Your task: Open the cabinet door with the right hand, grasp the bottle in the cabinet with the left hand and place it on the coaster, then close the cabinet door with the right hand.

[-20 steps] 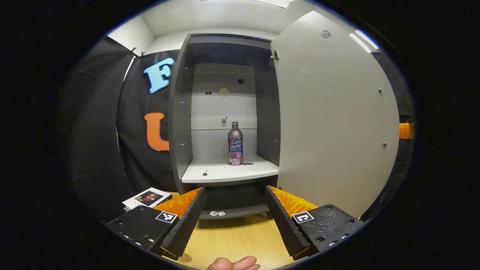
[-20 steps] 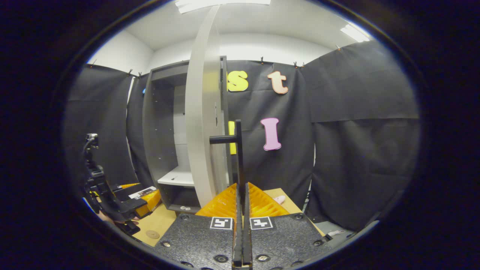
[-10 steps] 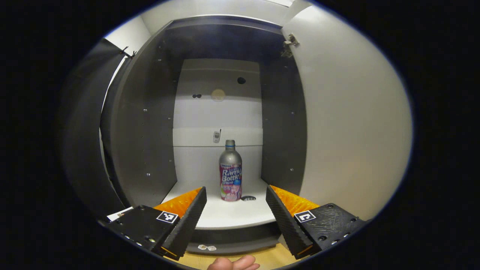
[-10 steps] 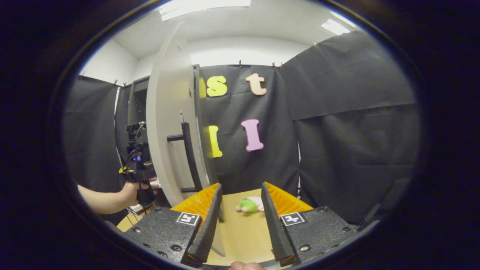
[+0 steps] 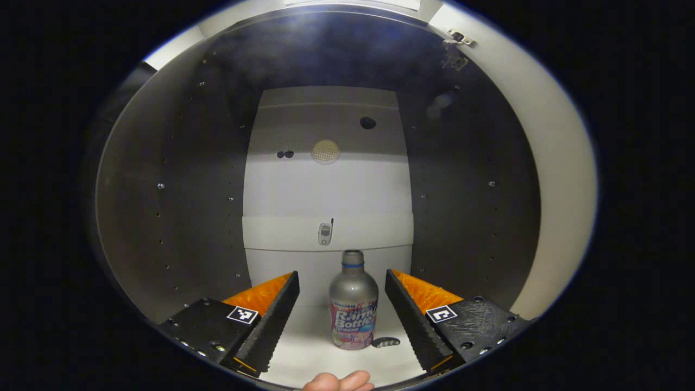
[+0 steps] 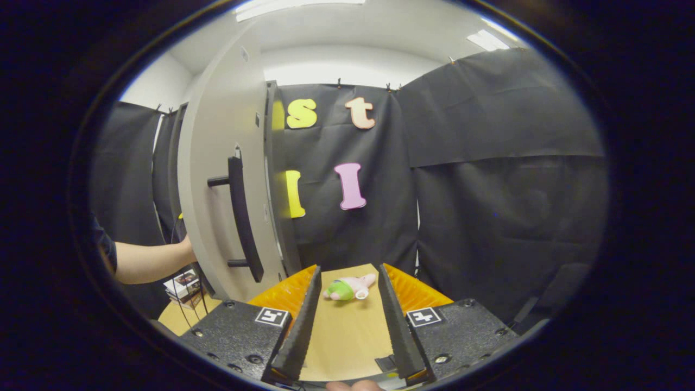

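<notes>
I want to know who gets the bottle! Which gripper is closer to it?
Left. The left gripper is inside the cabinet, open, the bottle between its fingers. The right gripper is outside, beside the open door.

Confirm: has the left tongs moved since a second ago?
Yes. The left tongs have gone forward into the cabinet: its walls now surround the view, and the bottle on the shelf stands between the open fingers, untouched.
</notes>
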